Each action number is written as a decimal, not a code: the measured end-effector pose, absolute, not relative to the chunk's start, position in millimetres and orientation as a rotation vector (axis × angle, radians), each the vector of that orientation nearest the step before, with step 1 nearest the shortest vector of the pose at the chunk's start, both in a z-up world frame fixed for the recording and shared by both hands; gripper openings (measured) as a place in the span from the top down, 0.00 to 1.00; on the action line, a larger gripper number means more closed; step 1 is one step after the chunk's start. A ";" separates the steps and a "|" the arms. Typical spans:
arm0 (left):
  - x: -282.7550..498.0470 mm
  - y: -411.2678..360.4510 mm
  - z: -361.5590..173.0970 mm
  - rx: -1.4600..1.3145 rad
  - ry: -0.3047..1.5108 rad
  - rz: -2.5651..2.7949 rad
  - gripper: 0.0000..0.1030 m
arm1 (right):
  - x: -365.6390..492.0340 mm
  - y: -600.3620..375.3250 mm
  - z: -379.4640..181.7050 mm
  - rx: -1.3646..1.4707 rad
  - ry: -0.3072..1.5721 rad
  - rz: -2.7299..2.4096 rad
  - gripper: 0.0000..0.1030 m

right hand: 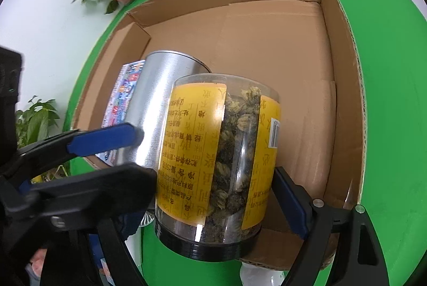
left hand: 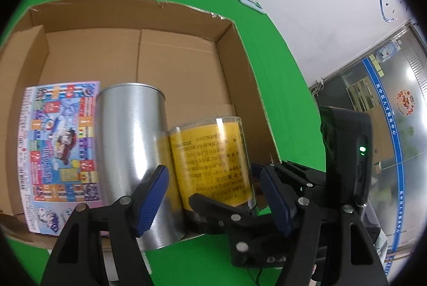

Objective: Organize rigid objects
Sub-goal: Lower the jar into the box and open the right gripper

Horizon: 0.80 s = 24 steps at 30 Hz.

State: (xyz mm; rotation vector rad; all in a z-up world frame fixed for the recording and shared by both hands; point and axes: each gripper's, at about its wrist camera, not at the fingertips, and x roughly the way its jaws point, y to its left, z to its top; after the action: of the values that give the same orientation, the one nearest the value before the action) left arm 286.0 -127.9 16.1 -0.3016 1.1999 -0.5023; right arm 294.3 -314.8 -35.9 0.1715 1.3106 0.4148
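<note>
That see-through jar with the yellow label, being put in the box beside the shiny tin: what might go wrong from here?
1. The jar sits between the fingers of the right hand-held gripper and seems pressed against the silver tin; pushing further could shove or tip the tin.
2. The jar appears upside down, black lid at the bottom. If that lid is loose, the dried flowers could spill.
3. The left hand-held gripper hovers open very near; the two could collide.

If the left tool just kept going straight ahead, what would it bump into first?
Most likely the silver can, or the yellow-labelled jar right beside it. The open left tool points at the seam between them; which is nearer is hard to judge. Both lie in the cardboard box.
</note>
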 end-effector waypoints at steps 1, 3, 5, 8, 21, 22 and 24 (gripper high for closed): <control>281.1 -124.4 19.1 -0.297 1.185 -0.491 0.32 | 294.7 -312.1 -36.1 0.165 1.316 0.400 0.15; 272.8 -118.4 23.4 -0.295 1.165 -0.480 0.32 | 293.9 -308.3 -38.2 0.162 1.338 0.378 0.12; 265.7 -111.5 25.0 -0.293 1.153 -0.473 0.32 | 290.2 -312.1 -35.5 0.192 1.335 0.389 0.12; 253.6 -98.1 25.4 -0.310 1.144 -0.457 0.32 | 280.9 -317.4 -26.6 0.179 1.282 0.368 0.28; 197.6 -78.7 55.7 -0.191 0.864 -0.359 0.29 | 197.6 -298.0 34.2 0.007 0.912 0.233 0.00; 189.9 -80.8 59.5 -0.137 0.816 -0.305 0.23 | 188.9 -295.2 38.1 -0.011 0.886 0.222 0.00; 174.1 -82.9 61.4 -0.055 0.722 -0.218 0.17 | 165.0 -288.1 39.8 -0.051 0.836 0.189 0.00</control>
State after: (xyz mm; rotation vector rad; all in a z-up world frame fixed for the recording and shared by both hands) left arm 174.1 -82.9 61.4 -0.0546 0.7224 -0.2177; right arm 165.0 -288.1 39.8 -0.0505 0.8364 0.1888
